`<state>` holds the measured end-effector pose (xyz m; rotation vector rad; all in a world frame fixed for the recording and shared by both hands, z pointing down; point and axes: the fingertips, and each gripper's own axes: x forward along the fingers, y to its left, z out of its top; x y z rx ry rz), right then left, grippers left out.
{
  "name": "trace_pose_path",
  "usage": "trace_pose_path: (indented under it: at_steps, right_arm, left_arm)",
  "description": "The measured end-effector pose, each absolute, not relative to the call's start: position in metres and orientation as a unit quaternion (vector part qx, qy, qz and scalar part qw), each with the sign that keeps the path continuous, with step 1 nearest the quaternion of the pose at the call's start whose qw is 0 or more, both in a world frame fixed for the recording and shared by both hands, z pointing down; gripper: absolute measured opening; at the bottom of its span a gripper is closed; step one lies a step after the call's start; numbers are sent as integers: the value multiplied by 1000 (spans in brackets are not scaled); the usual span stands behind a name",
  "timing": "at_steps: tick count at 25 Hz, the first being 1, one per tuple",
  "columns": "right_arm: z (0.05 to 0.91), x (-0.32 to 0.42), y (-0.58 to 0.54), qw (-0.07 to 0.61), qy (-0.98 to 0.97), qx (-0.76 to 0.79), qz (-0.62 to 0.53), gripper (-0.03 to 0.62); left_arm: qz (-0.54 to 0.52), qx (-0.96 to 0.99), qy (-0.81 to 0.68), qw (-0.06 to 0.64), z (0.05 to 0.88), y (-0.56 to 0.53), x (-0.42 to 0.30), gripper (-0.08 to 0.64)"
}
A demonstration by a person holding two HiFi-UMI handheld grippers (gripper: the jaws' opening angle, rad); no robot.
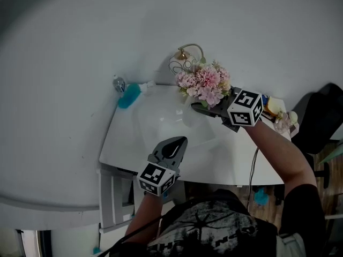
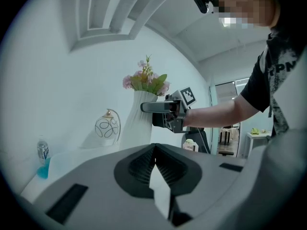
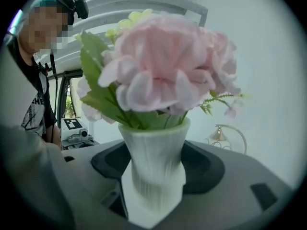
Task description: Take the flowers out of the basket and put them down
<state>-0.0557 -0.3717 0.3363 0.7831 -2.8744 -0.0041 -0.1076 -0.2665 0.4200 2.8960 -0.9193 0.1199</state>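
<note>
A bunch of pink flowers (image 1: 206, 82) with green leaves stands in a white ribbed vase (image 1: 189, 111) at the back of the white table (image 1: 236, 165). My right gripper (image 1: 196, 109) is shut on the vase's narrow waist (image 3: 156, 169), with the blooms (image 3: 163, 66) right above the jaws. In the left gripper view the vase (image 2: 139, 121) stands upright with the right gripper (image 2: 145, 108) at its upper part. My left gripper (image 1: 179, 142) hovers over the table's front part, shut and holding nothing (image 2: 154, 150). No basket shows in any view.
A gold wire ornament (image 1: 185, 60) stands just behind the flowers. A blue-and-clear bottle (image 1: 128, 95) sits at the table's back left corner. Small items (image 1: 277, 110) crowd the right edge, and a black chair (image 1: 321, 116) stands beyond it.
</note>
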Motion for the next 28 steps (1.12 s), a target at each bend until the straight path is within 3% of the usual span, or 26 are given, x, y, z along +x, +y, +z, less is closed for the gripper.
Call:
trace_pose_path:
  at_steps: [15,28]
  right_arm:
    - [271,59,-328,53,-948,311,-29,334]
    - [305,183,-283,78,-930,359,-5,334]
  left_arm:
    - [24,967,-248,44,402,-237,9,15]
    - [40,978,-198,54,414,-200,116,15]
